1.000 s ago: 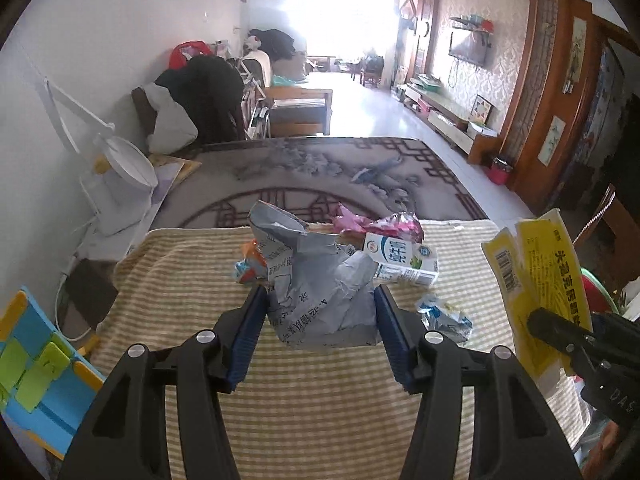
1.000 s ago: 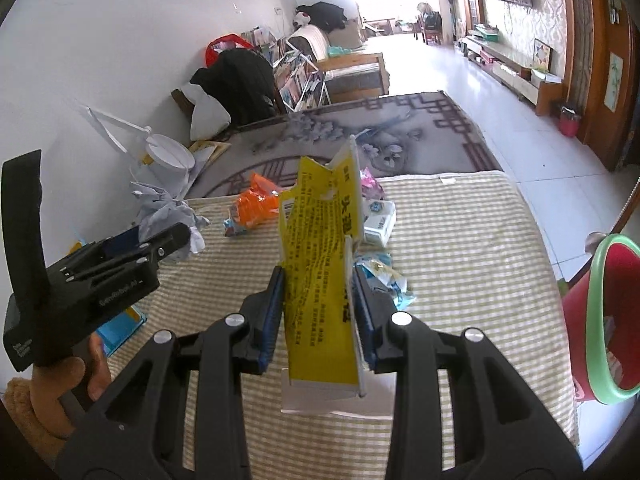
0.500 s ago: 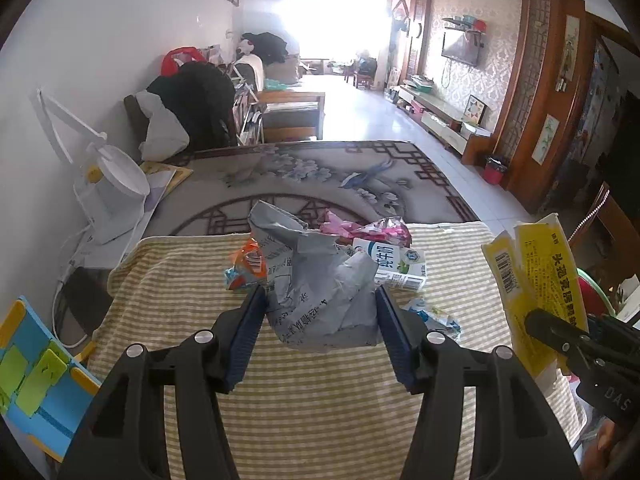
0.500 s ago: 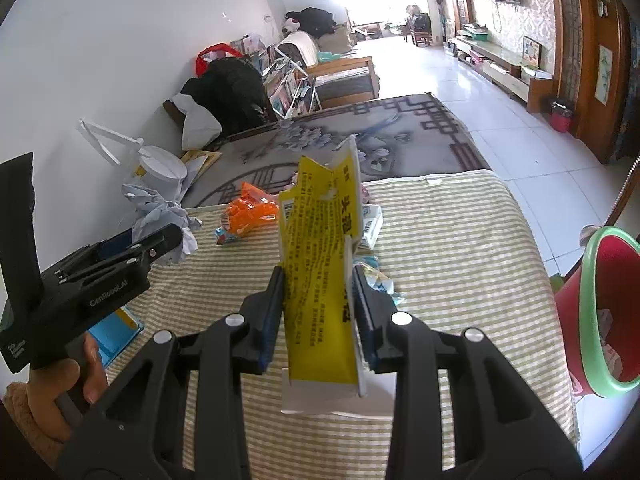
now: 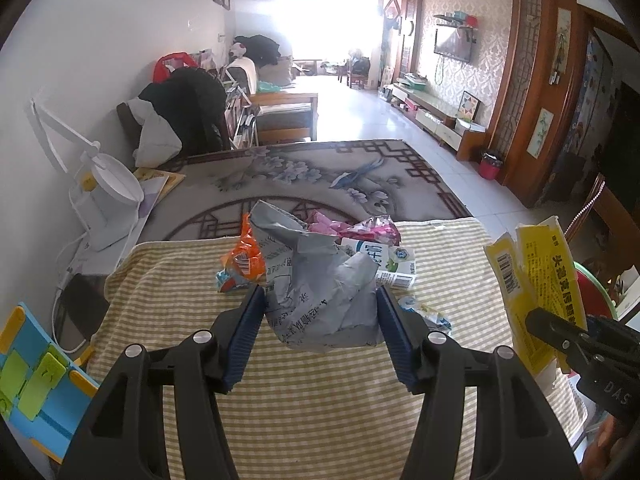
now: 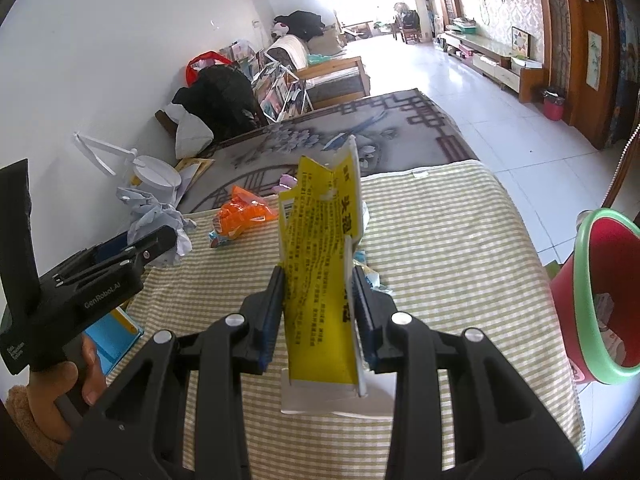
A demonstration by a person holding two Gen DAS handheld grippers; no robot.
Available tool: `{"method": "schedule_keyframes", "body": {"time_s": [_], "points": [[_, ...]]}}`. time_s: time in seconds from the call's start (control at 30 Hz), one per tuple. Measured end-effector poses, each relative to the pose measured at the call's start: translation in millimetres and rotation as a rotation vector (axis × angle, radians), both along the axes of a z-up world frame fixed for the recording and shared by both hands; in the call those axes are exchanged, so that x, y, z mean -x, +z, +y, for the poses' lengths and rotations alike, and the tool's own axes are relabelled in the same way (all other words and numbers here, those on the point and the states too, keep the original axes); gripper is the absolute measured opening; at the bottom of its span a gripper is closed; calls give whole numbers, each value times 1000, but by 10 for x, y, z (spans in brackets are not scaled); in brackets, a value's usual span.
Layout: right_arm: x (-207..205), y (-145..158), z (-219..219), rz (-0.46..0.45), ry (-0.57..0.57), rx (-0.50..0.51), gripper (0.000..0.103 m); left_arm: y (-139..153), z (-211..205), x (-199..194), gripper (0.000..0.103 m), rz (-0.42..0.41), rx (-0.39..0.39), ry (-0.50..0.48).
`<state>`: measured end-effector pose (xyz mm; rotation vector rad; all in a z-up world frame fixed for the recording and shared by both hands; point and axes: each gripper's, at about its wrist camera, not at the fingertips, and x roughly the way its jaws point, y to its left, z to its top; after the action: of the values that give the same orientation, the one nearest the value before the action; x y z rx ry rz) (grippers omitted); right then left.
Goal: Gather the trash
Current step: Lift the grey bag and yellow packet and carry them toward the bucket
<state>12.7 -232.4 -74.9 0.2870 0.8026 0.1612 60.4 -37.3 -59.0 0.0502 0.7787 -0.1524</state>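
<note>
Left tool (image 5: 320,300) grips crumpled, printed grey paper (image 5: 316,284).

Both wrist cameras sit close above the near edge of the striped table (image 5: 320,400), angled down along its length towards the rug (image 6: 400,120). Left view looks from the left, right view from the right; both share the table's far edge and the orange wrapper (image 5: 244,260) there.

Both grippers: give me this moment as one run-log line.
left gripper: shut on grey paper | right gripper: shut on yellow box | bin: at right, not reached
</note>
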Motion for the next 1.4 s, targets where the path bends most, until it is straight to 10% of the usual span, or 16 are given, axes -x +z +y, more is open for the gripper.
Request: {"method": "schedule_keyframes", "body": {"time_s": [1.4], "points": [[37,2,-1824,-11,43,-60,33,74,-1876,222,55,13,-58,14]]}}
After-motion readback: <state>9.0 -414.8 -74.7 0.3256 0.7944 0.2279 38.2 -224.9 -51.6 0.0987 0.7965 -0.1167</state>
